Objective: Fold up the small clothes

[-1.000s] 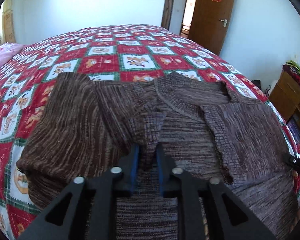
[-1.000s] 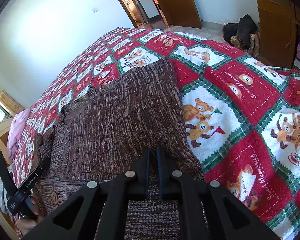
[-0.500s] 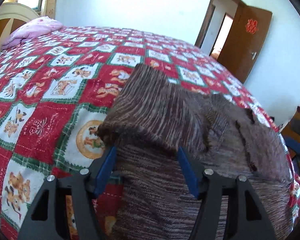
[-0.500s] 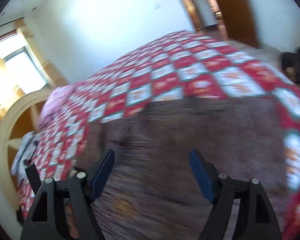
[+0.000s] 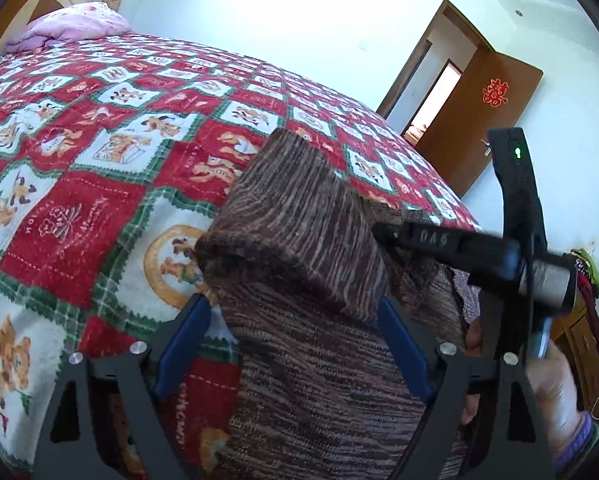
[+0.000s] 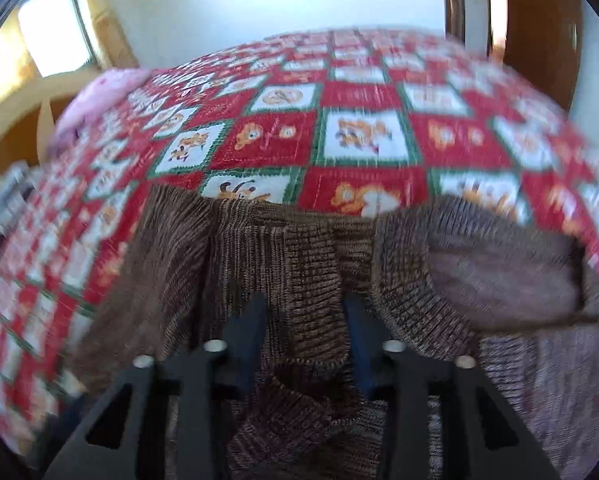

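A brown striped knit sweater (image 5: 307, 380) lies on the bed, one sleeve (image 5: 299, 232) folded across its body. My left gripper (image 5: 295, 328) straddles the sweater's near left edge below that sleeve. Its jaws are opening wide and the blue pads (image 5: 187, 332) stand clear of the knit. In the right wrist view, which is blurred, my right gripper (image 6: 305, 320) has the ribbed cuff of a sleeve (image 6: 315, 300) between its jaws. They are closing on the cuff, with a gap still showing at the left pad. The right gripper (image 5: 391, 234) also shows from the side over the sweater.
A red, white and green patchwork bedspread (image 5: 79, 208) covers the bed. A pink pillow (image 5: 71, 26) lies at the head. An open brown door (image 5: 487, 120) and a wooden dresser (image 5: 579, 340) stand at the right. A hand (image 5: 551, 384) holds the right gripper's handle.
Both grippers let go of the sweater and opened. The left one shifted to the sweater's left edge. The right one swung across to the sleeve cuff and is narrowing again.
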The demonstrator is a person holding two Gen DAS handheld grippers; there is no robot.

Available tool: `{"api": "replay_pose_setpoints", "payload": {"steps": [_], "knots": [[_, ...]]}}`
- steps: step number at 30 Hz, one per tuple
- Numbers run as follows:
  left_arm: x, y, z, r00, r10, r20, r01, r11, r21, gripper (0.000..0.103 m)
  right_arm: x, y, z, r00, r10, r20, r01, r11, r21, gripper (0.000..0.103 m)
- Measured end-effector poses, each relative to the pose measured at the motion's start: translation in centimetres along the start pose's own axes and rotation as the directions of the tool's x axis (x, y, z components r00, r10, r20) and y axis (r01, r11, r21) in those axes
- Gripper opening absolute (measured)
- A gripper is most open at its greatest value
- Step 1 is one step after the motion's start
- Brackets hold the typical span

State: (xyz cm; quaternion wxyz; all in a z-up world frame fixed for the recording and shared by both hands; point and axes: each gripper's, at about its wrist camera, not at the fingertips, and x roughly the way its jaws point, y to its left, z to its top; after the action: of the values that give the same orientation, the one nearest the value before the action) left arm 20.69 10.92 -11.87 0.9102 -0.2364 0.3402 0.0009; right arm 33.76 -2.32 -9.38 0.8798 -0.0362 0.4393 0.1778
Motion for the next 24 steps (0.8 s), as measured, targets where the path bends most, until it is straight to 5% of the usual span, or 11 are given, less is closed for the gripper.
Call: {"api": "replay_pose_setpoints", "payload": {"steps": [1,3,15,24], "knots": [[-0.1,0.1,0.0,1.0,-0.007,0.003,0.007,1.0,-0.008,0.088,-0.1,0.2,-0.1,1.0,0.003,0.002,-0.003,1.0,-0.019,0.009],[-0.2,0.4,0.0,1.0,-0.02,0.01,0.02,1.0,-0.024,0.088,-0.5,0.3,-0.3,1.0,0.005,0.007,-0.005,1.0,-0.024,0.007],[-0.2,0.2,-0.1,1.0,-0.017,0.01,0.017,1.0,-0.023,0.088,-9.8,-2.8,-0.9,0.985,-0.034,0.172,0.023,0.998,0.062,0.006],[-0.1,-0.1,-0.1,1.0,-0.004,0.009,0.004,1.0,-0.013,0.088,-8.3,-6.9,-4.7,0.993,-0.085,0.079,0.077,0.992,0.096,0.006]]}}
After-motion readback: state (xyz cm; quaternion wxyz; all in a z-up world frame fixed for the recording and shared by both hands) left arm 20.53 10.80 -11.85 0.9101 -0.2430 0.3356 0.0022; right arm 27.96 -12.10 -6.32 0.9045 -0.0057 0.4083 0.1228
